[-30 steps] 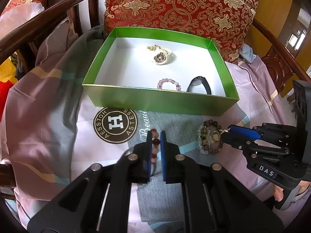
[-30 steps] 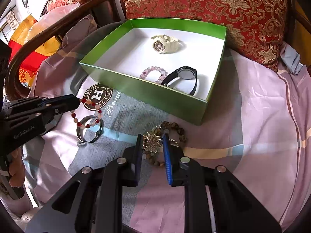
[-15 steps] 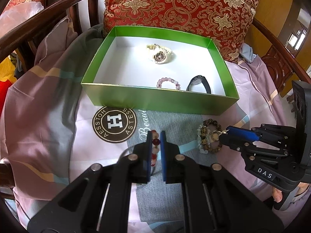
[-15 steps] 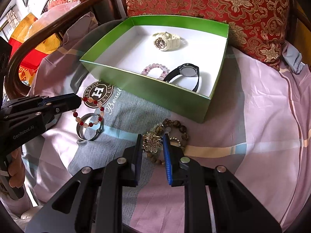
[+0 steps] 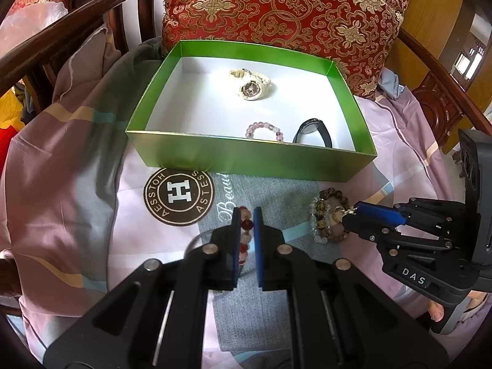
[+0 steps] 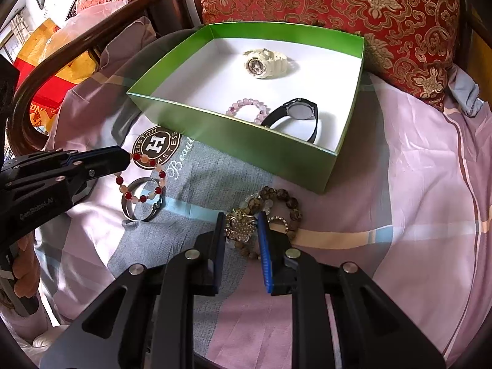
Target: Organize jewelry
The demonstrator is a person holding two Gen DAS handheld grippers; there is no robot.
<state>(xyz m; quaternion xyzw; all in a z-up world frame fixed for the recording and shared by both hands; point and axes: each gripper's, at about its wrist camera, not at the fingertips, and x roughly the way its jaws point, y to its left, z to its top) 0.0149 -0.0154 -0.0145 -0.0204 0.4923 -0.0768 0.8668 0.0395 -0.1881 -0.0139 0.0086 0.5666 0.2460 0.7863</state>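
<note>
A green box (image 5: 246,160) (image 6: 246,150) holds a cream watch (image 5: 250,84) (image 6: 266,63), a pink bead bracelet (image 5: 263,129) (image 6: 246,109) and a black watch (image 5: 313,130) (image 6: 299,113). My left gripper (image 5: 247,215) (image 6: 127,158) is shut on a red and peach bead bracelet (image 5: 246,224) (image 6: 144,180), held just above the cloth over a silver bangle (image 6: 141,200). My right gripper (image 6: 240,226) (image 5: 350,212) is shut on a gold flower brooch (image 6: 241,226), lifted slightly over brown bead bracelets (image 6: 283,203) (image 5: 326,221).
The box sits on a pink and grey cloth (image 6: 415,184) with a round logo (image 5: 178,195). A red patterned cushion (image 5: 276,12) stands behind the box. Dark wooden armrests (image 5: 70,27) (image 5: 436,61) run on both sides.
Both grippers have risen and pulled back a little with their pieces. The red bead bracelet hangs higher off the bangle and the brooch has lifted off the brown beads.
</note>
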